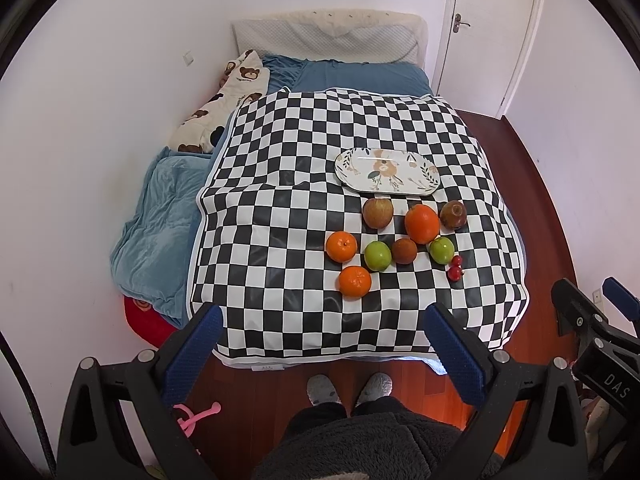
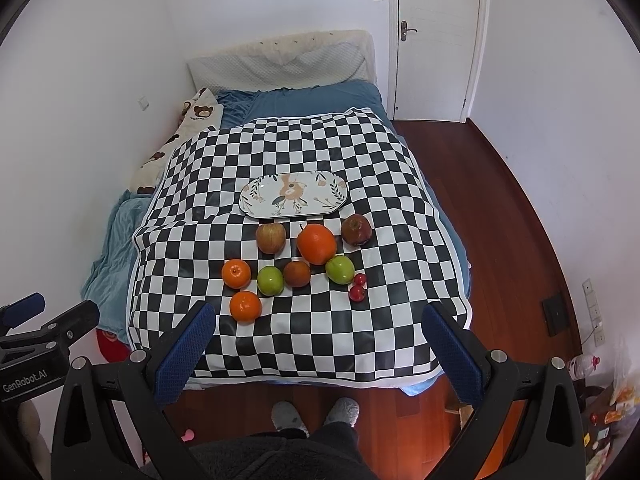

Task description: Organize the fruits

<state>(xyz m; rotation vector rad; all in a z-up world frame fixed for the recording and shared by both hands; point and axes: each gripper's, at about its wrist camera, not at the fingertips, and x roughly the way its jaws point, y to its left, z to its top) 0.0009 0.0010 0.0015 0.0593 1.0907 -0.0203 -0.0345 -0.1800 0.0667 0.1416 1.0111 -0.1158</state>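
A checkered cloth (image 1: 304, 200) covers the bed, holding a floral oval plate (image 1: 387, 170) beside loose fruit, including a large orange (image 1: 421, 223). The left gripper (image 1: 324, 354) and right gripper (image 2: 320, 352) hover above, jaws spread wide, empty.

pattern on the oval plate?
Floral: leaves and an orange flower on white plate; clearest in right wrist view.

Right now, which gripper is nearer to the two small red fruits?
Right, as far as I can judge. The right gripper hovers open almost straight before the small red fruits; the left gripper hovers open further to their left.
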